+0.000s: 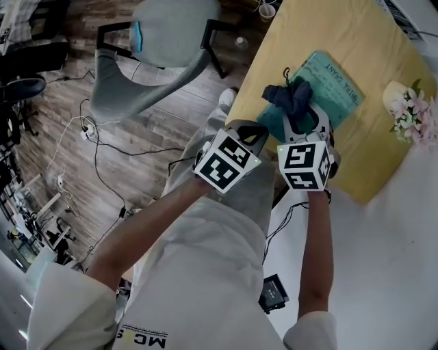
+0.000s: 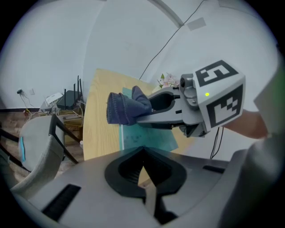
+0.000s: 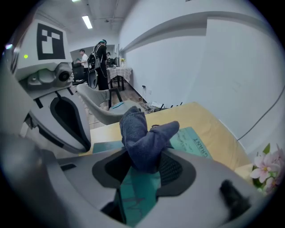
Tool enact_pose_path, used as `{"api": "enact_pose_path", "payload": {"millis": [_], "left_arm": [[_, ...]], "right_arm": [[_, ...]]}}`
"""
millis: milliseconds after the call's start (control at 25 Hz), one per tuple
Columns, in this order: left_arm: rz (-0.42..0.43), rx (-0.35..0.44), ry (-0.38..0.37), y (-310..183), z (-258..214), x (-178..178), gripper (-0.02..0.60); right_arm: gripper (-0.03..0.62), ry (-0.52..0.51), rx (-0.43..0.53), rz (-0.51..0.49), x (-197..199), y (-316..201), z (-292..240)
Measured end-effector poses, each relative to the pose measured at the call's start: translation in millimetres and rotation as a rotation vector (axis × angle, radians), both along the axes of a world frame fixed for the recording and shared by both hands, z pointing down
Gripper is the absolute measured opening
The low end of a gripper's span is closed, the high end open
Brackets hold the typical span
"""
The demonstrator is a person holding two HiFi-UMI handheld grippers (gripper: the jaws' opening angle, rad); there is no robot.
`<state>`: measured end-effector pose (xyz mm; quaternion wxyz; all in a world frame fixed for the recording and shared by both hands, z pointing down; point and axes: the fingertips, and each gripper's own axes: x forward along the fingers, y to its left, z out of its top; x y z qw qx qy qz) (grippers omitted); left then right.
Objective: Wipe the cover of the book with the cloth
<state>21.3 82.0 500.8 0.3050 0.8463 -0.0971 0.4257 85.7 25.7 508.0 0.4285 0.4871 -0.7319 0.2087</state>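
A teal book (image 1: 333, 87) lies on the yellow table (image 1: 301, 34). My right gripper (image 1: 301, 113) hovers over the book's near-left corner, shut on a bunched dark blue cloth (image 1: 290, 96). In the right gripper view the cloth (image 3: 144, 136) sticks up from between the jaws, with the book (image 3: 192, 139) below and beyond it. My left gripper (image 1: 250, 131) hangs just left of the right one, at the table's near edge. Its jaws look shut with nothing in them. The left gripper view shows the right gripper (image 2: 178, 107) with the cloth (image 2: 127, 108) over the book (image 2: 147, 139).
A bunch of pink and white flowers (image 1: 409, 113) lies right of the book. A grey chair (image 1: 157, 48) stands on the wooden floor left of the table, with cables (image 1: 96, 137) trailing nearby. A cup (image 1: 267, 10) sits at the table's far corner. People (image 3: 99, 58) stand far off.
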Motion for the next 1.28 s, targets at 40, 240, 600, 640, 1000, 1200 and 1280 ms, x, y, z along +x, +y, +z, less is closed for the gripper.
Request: {"api": "enact_pose_path", "payload": {"millis": [40, 240, 600, 640, 1000, 1200, 1280], "left_arm": [[-0.006, 0.004, -0.014, 1, 0, -6, 0.011], [-0.054, 0.016, -0.042, -2, 0, -25, 0.011], [-0.02, 0.026, -0.053, 7, -5, -26, 0.011], [-0.014, 0.03, -0.052, 8, -7, -26, 0.011], [0.01, 0.026, -0.054, 19, -15, -22, 0.011], [0.018, 0.029, -0.053, 22, -18, -16, 0.011], [0.021, 0.03, -0.053, 22, -19, -13, 0.011]], "right_arm": [[0.179, 0.004, -0.004, -0.019, -4, 4, 0], [0.179, 0.022, -0.021, -0.12, -24, 22, -1], [0.179, 0.03, -0.06, -0.192, -40, 61, 0], [0.179, 0.029, -0.066, -0.189, -39, 66, 0], [0.179, 0.023, -0.133, -0.114, -7, 112, 2], [0.179, 0.039, -0.159, -0.051, 21, 126, 5], [0.179, 0.042, -0.165, -0.026, 35, 127, 6]]}}
